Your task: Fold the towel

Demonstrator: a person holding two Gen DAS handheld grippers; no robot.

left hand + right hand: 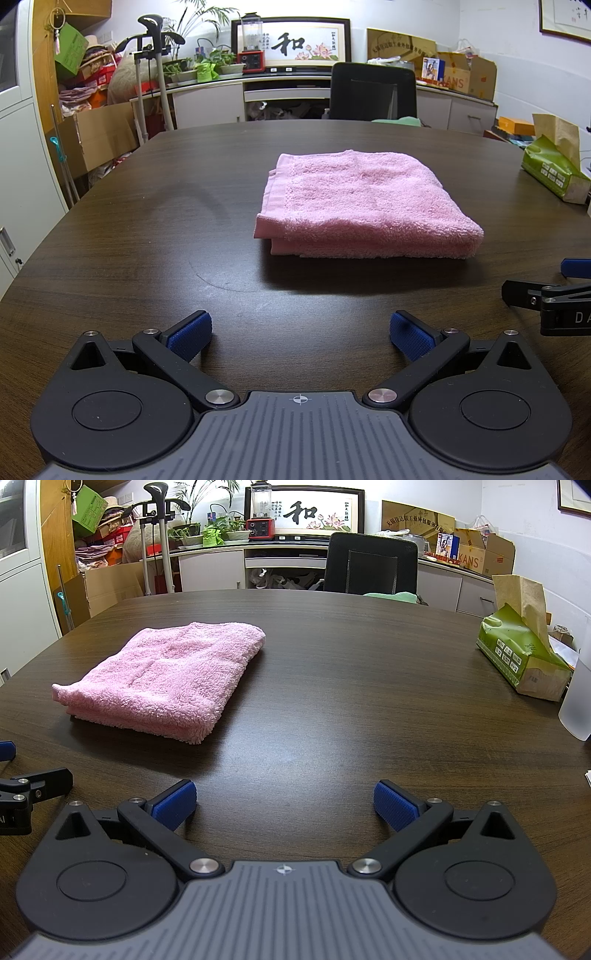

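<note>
Dark wood-grain table carried the folded pink towel, lying flat ahead of your grippers. Your left gripper was released, blue pads spread wide over bare tabletop. Your right gripper was likewise released, well apart from the towel. A green tissue pack stood at the right edge.

1. the towel is showing plain pink, with a fluffy looped texture.
2. the table is showing dark brown wood grain.
3. the left gripper and right gripper are wearing blue dotted pads on black arms.
4. the tissue pack is showing green, with tan paper sticking out.
5. the chair is showing black.
</note>
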